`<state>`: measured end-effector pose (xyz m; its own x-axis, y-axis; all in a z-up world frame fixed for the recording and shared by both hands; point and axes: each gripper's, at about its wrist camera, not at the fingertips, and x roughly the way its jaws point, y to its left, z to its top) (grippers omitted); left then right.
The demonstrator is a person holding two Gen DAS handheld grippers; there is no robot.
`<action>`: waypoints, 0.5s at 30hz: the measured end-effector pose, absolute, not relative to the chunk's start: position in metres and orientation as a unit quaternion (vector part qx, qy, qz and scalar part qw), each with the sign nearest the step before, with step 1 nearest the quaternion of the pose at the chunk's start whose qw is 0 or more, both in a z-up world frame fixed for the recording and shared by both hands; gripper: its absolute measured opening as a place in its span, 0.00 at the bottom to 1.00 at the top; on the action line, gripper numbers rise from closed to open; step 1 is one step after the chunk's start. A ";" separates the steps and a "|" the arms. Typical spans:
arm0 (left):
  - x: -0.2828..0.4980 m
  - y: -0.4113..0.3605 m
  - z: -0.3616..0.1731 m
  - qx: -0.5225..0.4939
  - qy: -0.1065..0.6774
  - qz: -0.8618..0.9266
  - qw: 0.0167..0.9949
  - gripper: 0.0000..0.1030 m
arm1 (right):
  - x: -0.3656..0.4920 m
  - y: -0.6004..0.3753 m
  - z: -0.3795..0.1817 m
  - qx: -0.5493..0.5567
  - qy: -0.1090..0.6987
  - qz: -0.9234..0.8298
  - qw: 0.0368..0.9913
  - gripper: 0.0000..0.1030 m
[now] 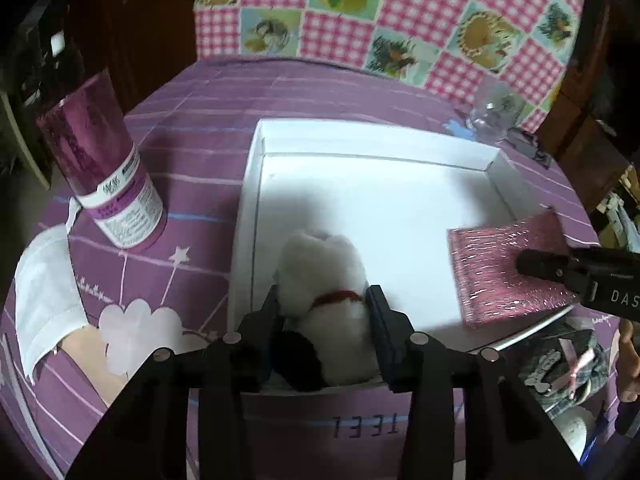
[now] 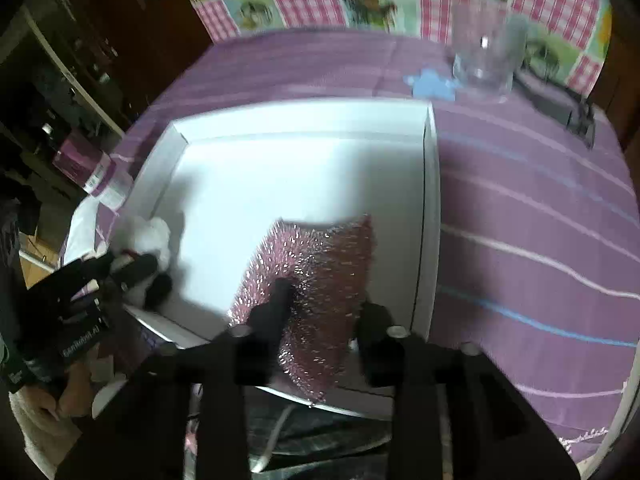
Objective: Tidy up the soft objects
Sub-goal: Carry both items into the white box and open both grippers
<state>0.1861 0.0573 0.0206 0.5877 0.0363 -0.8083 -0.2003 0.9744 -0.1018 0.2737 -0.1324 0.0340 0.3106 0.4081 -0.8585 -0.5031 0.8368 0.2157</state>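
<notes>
My left gripper (image 1: 323, 304) has its fingers against both flanks of the white plush toy (image 1: 328, 280) at the white box's (image 1: 372, 140) near-left corner. My right gripper (image 2: 320, 300) stands apart over the pink glittery pouch (image 2: 316, 280), lying at the box's near-right. Beyond the box stands a clear glass (image 2: 486, 56).

Free: far half of box (image 1: 376, 136) floor, bare.
Near left: plush (image 1: 324, 280) blocks.
Near right: pink cloth (image 2: 320, 280) blocks.
Outside left: can (image 1: 104, 168).
Far right: glass (image 2: 486, 52).
</notes>
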 end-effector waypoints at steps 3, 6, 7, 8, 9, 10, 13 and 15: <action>0.181 0.052 0.030 -0.087 0.430 0.044 0.898 0.59 | 0.267 -0.131 0.045 -0.056 0.482 0.279 0.829 0.60; 0.174 0.047 0.041 -0.075 0.402 0.049 0.911 0.72 | 0.264 -0.130 0.056 -0.053 0.466 0.267 0.842 0.62; 0.173 0.047 0.044 -0.072 0.398 0.051 0.913 0.73 | 0.263 -0.132 0.060 -0.051 0.462 0.262 0.845 0.63; 0.172 0.046 0.047 -0.070 0.392 0.053 0.916 0.73 | 0.262 -0.135 0.065 -0.052 0.456 0.251 0.852 0.63; 0.169 0.046 0.051 -0.071 0.384 0.054 0.919 0.73 | 0.261 -0.137 0.068 -0.054 0.452 0.244 0.856 0.63; 0.167 0.045 0.055 -0.072 0.377 0.054 0.922 0.73 | 0.259 -0.140 0.073 -0.054 0.445 0.239 0.862 0.63; 0.162 0.043 0.066 -0.066 0.362 0.063 0.928 0.73 | 0.252 -0.149 0.086 -0.035 0.426 0.238 0.872 0.63; 0.156 0.040 0.075 -0.054 0.350 0.077 0.932 0.73 | 0.246 -0.153 0.095 -0.024 0.414 0.238 0.878 0.63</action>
